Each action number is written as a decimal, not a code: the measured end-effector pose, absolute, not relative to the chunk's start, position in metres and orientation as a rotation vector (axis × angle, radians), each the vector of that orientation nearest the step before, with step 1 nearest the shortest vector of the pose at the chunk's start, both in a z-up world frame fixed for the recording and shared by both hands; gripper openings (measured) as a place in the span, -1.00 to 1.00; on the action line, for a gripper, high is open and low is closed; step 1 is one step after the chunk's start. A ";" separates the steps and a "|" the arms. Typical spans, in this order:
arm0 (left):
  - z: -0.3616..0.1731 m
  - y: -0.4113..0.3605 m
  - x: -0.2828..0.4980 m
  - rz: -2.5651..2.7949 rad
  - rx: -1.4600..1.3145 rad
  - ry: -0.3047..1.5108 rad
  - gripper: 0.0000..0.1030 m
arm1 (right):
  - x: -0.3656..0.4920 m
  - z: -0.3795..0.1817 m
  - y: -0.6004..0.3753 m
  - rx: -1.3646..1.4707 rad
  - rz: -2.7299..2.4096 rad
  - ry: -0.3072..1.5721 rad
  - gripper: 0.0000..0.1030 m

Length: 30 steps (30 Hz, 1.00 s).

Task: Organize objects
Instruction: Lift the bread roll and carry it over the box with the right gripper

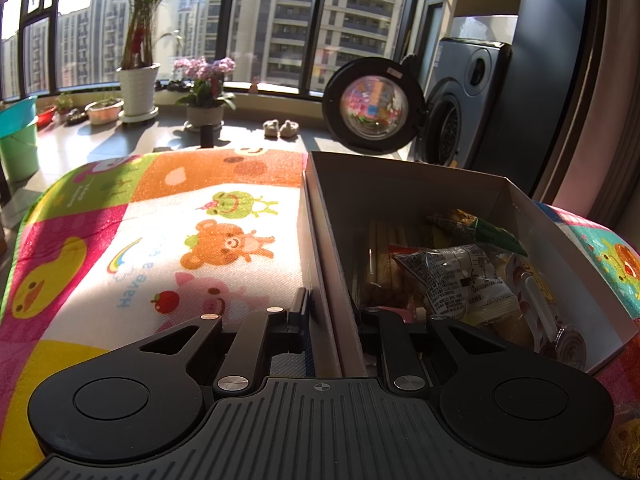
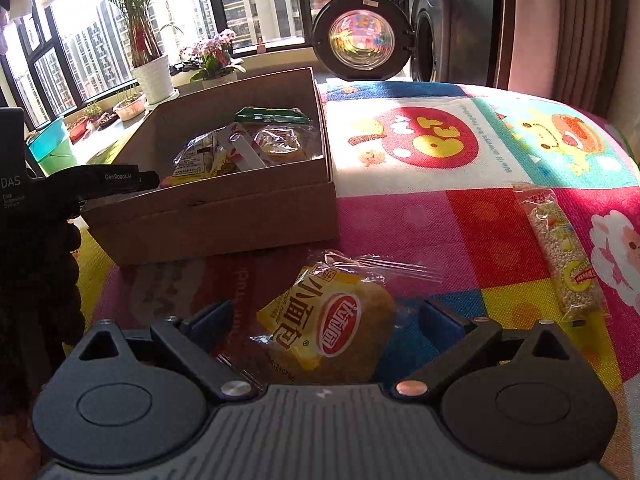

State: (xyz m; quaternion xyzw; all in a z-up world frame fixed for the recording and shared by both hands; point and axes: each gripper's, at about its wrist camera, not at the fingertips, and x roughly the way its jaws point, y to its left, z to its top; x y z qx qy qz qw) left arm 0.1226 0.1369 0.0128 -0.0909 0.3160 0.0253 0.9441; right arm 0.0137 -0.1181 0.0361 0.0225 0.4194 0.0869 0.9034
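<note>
Your left gripper [image 1: 330, 312] pinches the box [image 2: 224, 216] wall. Your right gripper [image 2: 326, 316] gapes wide around the bread packet [image 2: 332, 320] on the mat [image 2: 460, 220], just beside the box's front.

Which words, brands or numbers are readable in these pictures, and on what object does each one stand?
"GenRobot.AI": on the left gripper, seen from the right wrist camera.
"DAS": on the black body behind it; smaller lines beneath are blurred.
"Have a": on the play mat; the rest is washed out.
Chinese characters: on the yellow bread packet.
Print on the boxed packets: too small.
</note>
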 end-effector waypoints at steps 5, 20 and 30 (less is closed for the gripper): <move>0.013 0.137 0.123 0.052 -0.185 0.644 -0.66 | 0.012 0.034 -0.114 0.003 0.172 0.882 0.27; 0.012 0.137 0.123 0.050 -0.187 0.645 -0.66 | -0.026 0.103 -0.069 -0.084 0.494 0.890 0.12; 0.012 0.137 0.123 0.051 -0.186 0.645 -0.66 | 0.079 0.143 -0.033 -0.064 0.426 0.719 0.12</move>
